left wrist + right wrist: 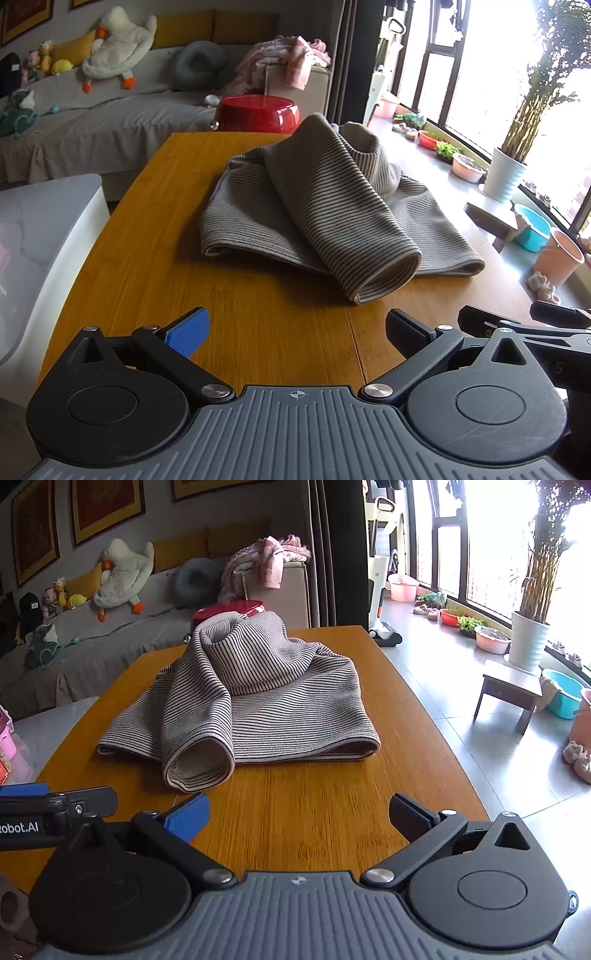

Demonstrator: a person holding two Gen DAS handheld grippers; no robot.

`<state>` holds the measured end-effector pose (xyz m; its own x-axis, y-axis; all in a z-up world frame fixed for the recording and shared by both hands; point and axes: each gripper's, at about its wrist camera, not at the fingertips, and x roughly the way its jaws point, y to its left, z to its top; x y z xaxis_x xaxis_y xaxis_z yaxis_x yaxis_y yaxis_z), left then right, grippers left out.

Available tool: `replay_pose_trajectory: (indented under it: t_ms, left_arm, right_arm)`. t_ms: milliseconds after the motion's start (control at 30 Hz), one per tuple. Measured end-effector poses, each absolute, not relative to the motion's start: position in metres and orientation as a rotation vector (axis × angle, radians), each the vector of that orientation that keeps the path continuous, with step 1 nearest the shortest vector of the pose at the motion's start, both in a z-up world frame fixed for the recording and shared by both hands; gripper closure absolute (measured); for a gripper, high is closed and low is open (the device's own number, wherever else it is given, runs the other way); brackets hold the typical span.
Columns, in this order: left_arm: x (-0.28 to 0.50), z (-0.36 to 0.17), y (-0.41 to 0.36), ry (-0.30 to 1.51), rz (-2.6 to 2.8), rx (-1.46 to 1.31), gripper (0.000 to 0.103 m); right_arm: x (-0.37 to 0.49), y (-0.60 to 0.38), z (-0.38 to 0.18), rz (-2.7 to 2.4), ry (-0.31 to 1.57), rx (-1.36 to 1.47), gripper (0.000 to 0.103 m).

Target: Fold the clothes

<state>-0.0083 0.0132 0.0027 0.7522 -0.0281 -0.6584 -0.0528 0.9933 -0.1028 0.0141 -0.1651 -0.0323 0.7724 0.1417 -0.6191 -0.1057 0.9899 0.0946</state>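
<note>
A grey-brown striped garment (325, 206) lies in a folded, bunched heap on the wooden table (166, 206), with a rolled sleeve end pointing toward me. The right wrist view shows the same garment (258, 701) on the table (314, 812). My left gripper (297, 332) hangs over the table's near part, short of the garment, open with nothing between its fingers. My right gripper (299, 818) is likewise open and empty, just in front of the sleeve end. Part of the right gripper (524, 321) shows at the left view's right edge, and the left gripper (55, 805) at the right view's left edge.
A red basin (258, 112) stands beyond the table's far edge. A sofa (92, 122) with plush toys and a pile of pink clothes (288, 62) lies behind. A white cabinet (40, 236) is at the left. A small stool (511, 690), tubs and potted plants (532, 635) line the window side.
</note>
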Motion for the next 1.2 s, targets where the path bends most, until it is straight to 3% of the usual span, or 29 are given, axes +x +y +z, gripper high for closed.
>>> replay_pose_trajectory:
  t_ms: [1200]
  left_arm:
    - [-0.0062,0.0019,0.0137,0.725,0.017,-0.112,0.000]
  right_arm:
    - [0.0158,-0.1651,-0.0350,0.138,0.690,0.063,0.000]
